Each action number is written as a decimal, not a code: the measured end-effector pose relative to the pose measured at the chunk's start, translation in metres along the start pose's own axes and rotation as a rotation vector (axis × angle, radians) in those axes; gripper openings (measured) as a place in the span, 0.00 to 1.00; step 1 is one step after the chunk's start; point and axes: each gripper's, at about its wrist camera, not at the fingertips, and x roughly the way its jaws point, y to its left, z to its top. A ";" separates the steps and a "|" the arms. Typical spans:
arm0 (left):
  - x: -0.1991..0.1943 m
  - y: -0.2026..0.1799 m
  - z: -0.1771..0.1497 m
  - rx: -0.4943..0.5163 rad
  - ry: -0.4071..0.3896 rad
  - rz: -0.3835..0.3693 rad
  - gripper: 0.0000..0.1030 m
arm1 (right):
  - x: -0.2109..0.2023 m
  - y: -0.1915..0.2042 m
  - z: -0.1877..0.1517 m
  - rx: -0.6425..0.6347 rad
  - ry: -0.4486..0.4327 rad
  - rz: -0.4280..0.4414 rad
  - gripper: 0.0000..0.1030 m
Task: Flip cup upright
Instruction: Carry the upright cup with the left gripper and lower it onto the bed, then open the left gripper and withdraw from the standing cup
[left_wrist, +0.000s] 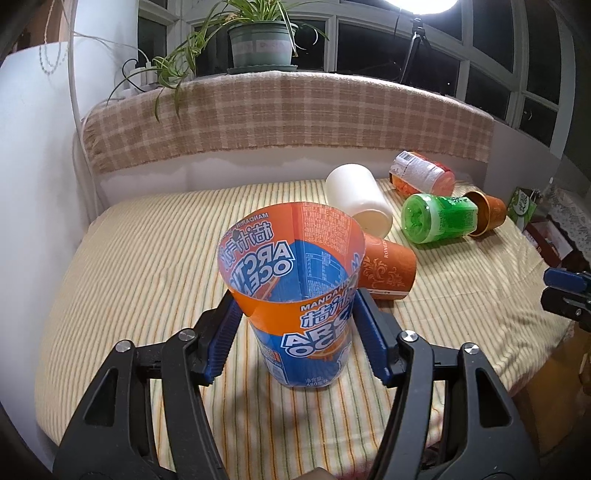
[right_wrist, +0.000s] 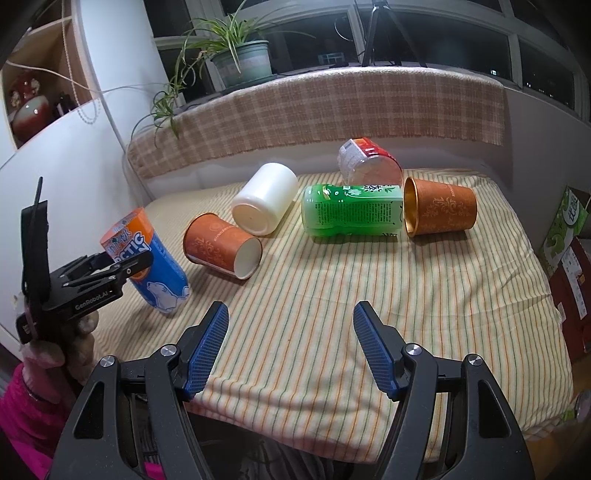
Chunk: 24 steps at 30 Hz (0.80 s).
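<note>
Here, left tongs (left_wrist: 295, 332) gripping "ARCTIC OCEAN" cup (left_wrist: 295, 295), seemingly upright, right tongs (right_wrist: 291, 347) open.

We see a bright lamp (left_wrist: 421, 3) glaring at the left wrist view's top edge; windows (right_wrist: 436, 33) are dark, edges bow and vignette, focus stays sharp.

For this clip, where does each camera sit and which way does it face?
Left wrist: rides the left gripper, looking along its blue pads toward the window; they clamp the Arctic Ocean cup, mouth up.
Right wrist: rides the open right gripper, low at the bed's near edge, facing the toppled cups; the person's left hand and pink sleeve show.
Shared: striped bedsheet, white cup, green bottle cup, spider plant.
</note>
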 end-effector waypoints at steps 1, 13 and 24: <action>0.000 0.001 0.000 -0.006 0.002 -0.010 0.62 | 0.000 0.001 0.000 -0.001 0.000 0.001 0.68; -0.017 0.013 -0.008 -0.051 -0.004 -0.064 0.82 | -0.001 0.012 0.003 -0.024 -0.030 0.010 0.68; -0.073 0.024 -0.015 -0.057 -0.117 -0.006 0.82 | -0.013 0.032 0.007 -0.056 -0.129 -0.038 0.76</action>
